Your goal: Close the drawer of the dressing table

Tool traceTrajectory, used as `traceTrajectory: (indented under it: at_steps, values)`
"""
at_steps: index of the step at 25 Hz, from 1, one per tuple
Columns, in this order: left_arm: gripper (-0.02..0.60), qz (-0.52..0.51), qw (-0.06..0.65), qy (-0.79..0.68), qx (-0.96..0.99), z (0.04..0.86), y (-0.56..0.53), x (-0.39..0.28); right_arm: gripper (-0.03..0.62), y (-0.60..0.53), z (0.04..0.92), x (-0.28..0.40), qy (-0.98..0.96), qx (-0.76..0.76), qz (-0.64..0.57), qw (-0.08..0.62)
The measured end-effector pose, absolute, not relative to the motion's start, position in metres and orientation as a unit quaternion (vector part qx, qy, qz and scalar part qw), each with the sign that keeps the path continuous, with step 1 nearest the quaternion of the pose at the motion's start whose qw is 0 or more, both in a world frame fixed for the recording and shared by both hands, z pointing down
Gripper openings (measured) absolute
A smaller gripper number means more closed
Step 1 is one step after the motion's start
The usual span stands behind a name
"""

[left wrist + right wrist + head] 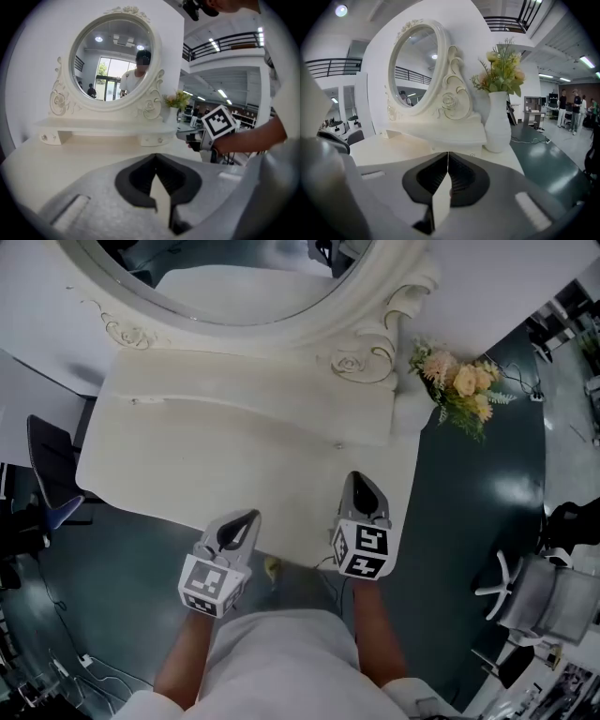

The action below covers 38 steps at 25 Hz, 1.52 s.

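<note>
my left gripper (155, 157) has its jaws closed tip to tip with nothing between them. my right gripper (448, 153) is the same, its tips meeting in a thin line, empty. in the head view both sit over the near side of the table (234, 456), the left one at the very edge and the right one a little farther in, apart from each other. the big drawer itself does not show. just under the near edge, between my grippers, there is only a small yellowish bit (272, 568), and i cannot tell what it is. farther in, a low shelf (103, 125) crosses the table, with a small drawer (47, 137) at its left end and another (157, 139) at its right, both looking flush. above the shelf stands the round mirror (115, 61) in its carved frame. at the far right corner is a white vase (498, 122) of flowers (501, 70). a dark chair (47, 465) stands left of the table on the green floor (469, 512).
</note>
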<state>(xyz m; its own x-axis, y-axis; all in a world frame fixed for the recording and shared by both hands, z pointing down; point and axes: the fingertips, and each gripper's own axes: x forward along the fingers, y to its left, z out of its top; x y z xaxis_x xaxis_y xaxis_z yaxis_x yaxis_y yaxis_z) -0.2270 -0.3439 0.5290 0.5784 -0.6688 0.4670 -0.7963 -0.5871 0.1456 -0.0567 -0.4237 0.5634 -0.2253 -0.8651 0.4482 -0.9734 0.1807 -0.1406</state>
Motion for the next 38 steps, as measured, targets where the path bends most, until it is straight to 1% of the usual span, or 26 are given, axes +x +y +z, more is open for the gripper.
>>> traceTrajectory:
  at_steps: [10, 19, 32, 38]
  values:
    - [0.000, 0.137, 0.116, -0.443, 0.878, 0.462, -0.290, -0.251, 0.003, -0.341, 0.499, -0.060, -0.762, 0.611, 0.168, 0.133]
    - [0.000, 0.109, 0.071, -0.464, 0.876, 0.414, -0.258, -0.275, 0.002, -0.295, 0.456, -0.060, -0.768, 0.612, 0.138, 0.128]
    - [0.000, 0.072, 0.026, -0.487, 0.870, 0.367, -0.254, -0.299, 0.002, -0.270, 0.419, -0.072, -0.774, 0.611, 0.114, 0.126]
    - [0.000, 0.058, 0.019, -0.498, 0.865, 0.353, -0.261, -0.307, 0.002, -0.272, 0.409, -0.071, -0.780, 0.607, 0.098, 0.121]
